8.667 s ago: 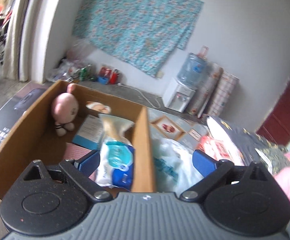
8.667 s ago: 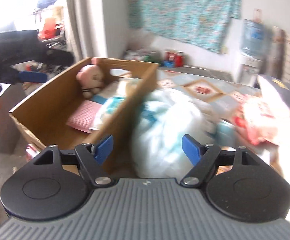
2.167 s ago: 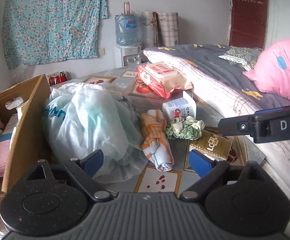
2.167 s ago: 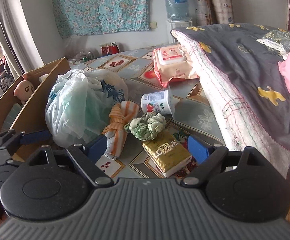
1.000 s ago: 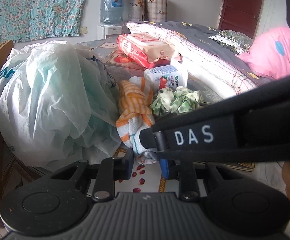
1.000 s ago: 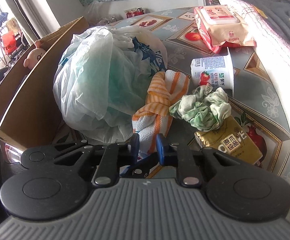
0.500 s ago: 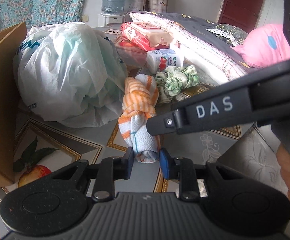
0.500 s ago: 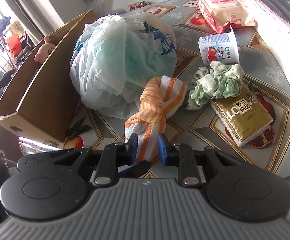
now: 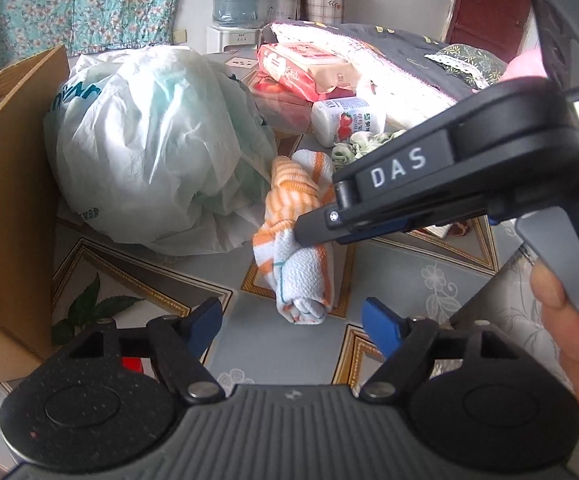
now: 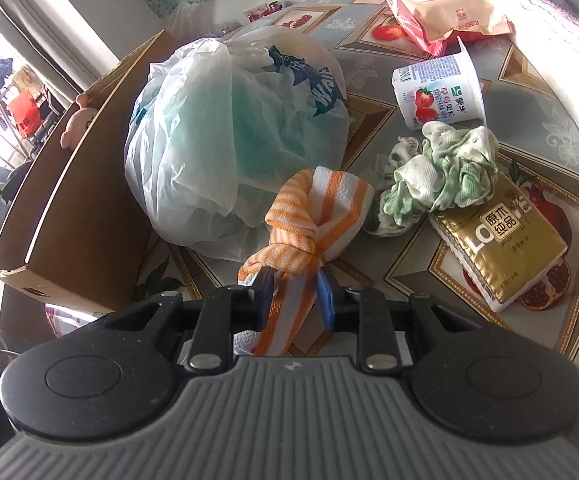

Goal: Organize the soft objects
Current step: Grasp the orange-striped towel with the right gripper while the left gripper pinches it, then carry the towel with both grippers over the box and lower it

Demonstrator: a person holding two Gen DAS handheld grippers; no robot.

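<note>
From your left wrist view, your left gripper stands wide open with nothing between its fingers, hanging just short of the near end of the knotted orange-striped towel, which lies on the patterned tabletop beside the white plastic bag; the right gripper crosses from the right and pinches the roll at its middle. Keep the left one clear, or close it on the free near end if the roll sags. From your right wrist view, your right gripper is closed nearly all the way on the towel just below the knot, cloth bunched between the blue pads. Lift straight up before swinging left toward the cardboard box, so the far end clears the bag and the green scrunched cloth.
</note>
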